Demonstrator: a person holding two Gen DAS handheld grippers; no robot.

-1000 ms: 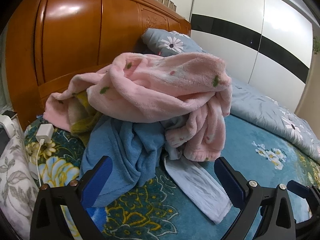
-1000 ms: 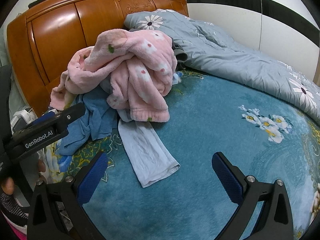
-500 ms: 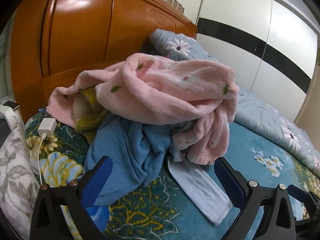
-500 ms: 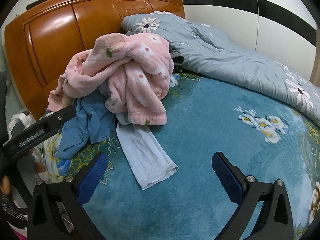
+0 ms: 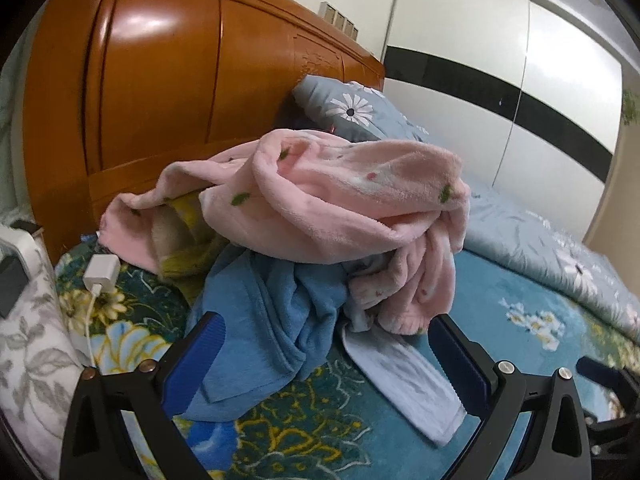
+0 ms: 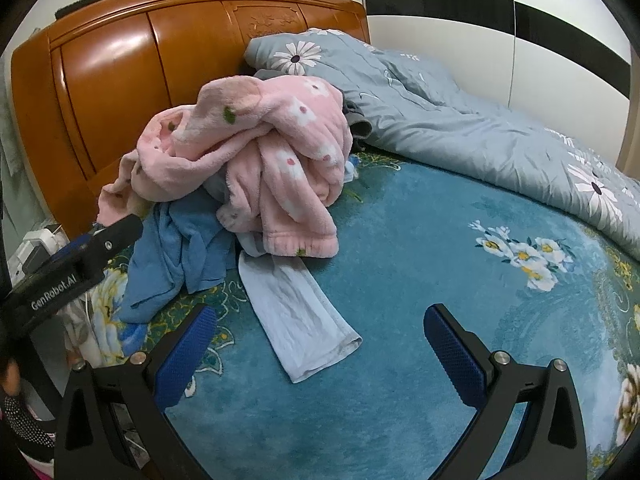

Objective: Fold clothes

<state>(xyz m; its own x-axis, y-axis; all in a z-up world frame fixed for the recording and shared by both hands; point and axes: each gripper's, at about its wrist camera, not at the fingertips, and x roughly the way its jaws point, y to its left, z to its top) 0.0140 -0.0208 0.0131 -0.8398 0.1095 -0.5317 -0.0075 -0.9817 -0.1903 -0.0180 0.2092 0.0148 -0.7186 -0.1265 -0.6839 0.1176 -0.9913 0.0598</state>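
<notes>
A heap of clothes lies on the bed by the headboard: a fluffy pink garment on top, a blue garment under it, and a pale blue sleeve or leg stretching out toward me. My left gripper is open, its fingers straddling the near edge of the blue garment without holding it. My right gripper is open just short of the pale blue piece's end. The left gripper's body shows at the left of the right wrist view.
The bed has a teal floral cover. A grey daisy-print quilt lies along the right, a pillow at the wooden headboard. A white charger with cable and a floral cushion sit at left.
Both grippers have moved in closer to the clothes pile, which looks larger now. The left one has swung slightly so the pile sits more to the right. Both stay open.
</notes>
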